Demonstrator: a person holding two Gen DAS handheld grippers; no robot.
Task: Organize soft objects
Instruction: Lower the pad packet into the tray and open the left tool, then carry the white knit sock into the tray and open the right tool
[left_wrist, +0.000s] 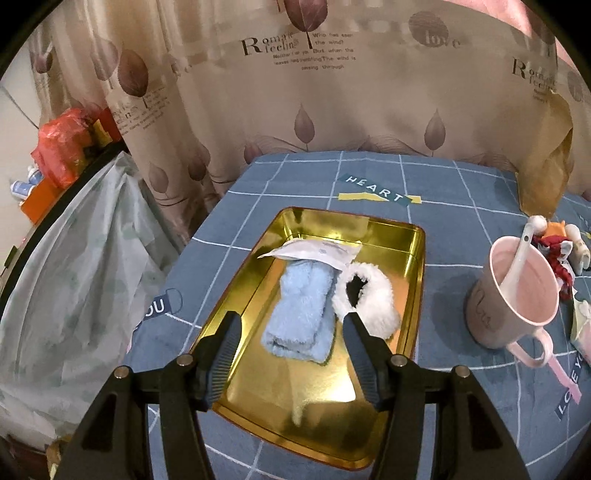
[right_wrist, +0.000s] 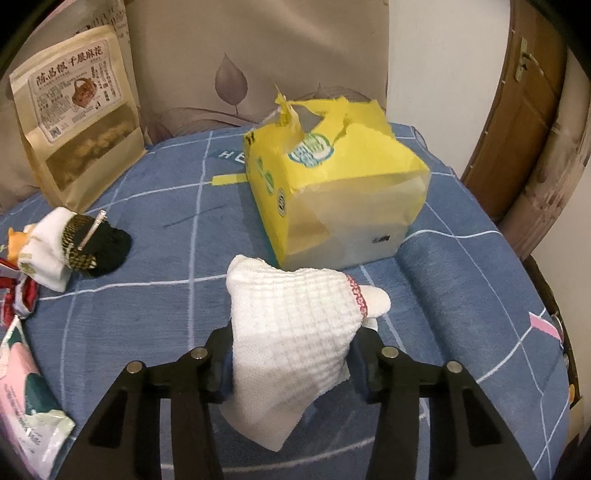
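Observation:
In the left wrist view a gold metal tray (left_wrist: 402, 314) lies on the blue checked tablecloth. It holds a folded light-blue fluffy cloth (left_wrist: 299, 314), a white fluffy item (left_wrist: 373, 299) and a white flat packet (left_wrist: 317, 253). My left gripper (left_wrist: 291, 317) is open and empty, hovering above the tray's near half. In the right wrist view my right gripper (right_wrist: 291, 350) is shut on a white waffle-weave cloth (right_wrist: 291, 325) with a red-trimmed edge, held above the table.
A pink mug (left_wrist: 517, 295) with a spoon stands right of the tray, with a small toy (left_wrist: 557, 243) behind it. A yellow tissue pack (right_wrist: 332, 192), a brown snack bag (right_wrist: 77, 122), a rolled white-and-black sock bundle (right_wrist: 70, 247) and a pink packet (right_wrist: 22, 398) lie on the table.

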